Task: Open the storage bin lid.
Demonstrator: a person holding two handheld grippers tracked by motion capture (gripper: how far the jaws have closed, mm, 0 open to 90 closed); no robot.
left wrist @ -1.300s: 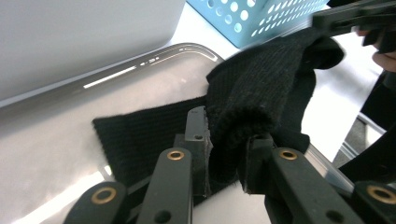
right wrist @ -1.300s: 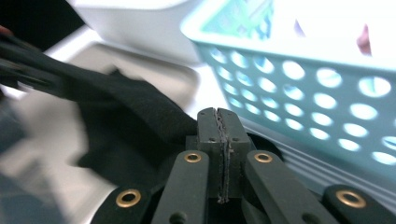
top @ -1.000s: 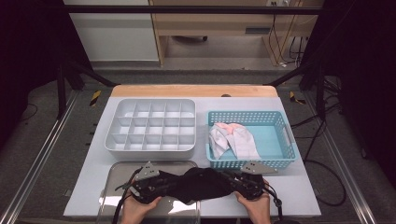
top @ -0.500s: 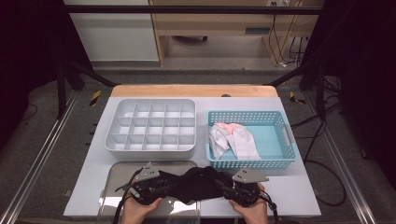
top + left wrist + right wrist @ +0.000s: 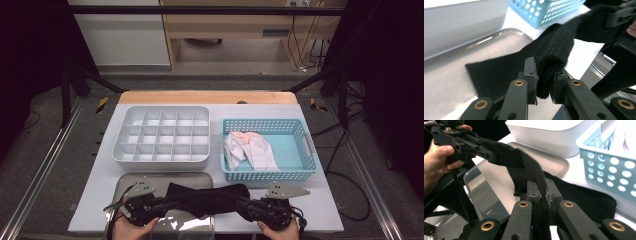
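A black knit cloth (image 5: pixel 210 197) hangs stretched between my two grippers above a shiny metal tray (image 5: pixel 130 182) at the table's near edge. My left gripper (image 5: pixel 161 203) is shut on the cloth's left end. In the left gripper view its jaws (image 5: pixel 544 83) pinch a thick fold of the knit (image 5: pixel 559 42). My right gripper (image 5: pixel 246 207) is shut on the right end, and in the right gripper view (image 5: pixel 541 192) a narrow strip of cloth (image 5: pixel 534 170) runs between the closed jaws toward the other gripper (image 5: pixel 474 147).
A white divided organizer (image 5: pixel 162 135) stands behind the tray. To its right a light blue basket (image 5: pixel 300 130) holds a white and pink cloth (image 5: pixel 250 147). The table's near edge lies just under both hands.
Both grippers have drawn a little apart and sunk toward the near edge. The black cloth, bunched before, now lies pulled out longer between them.
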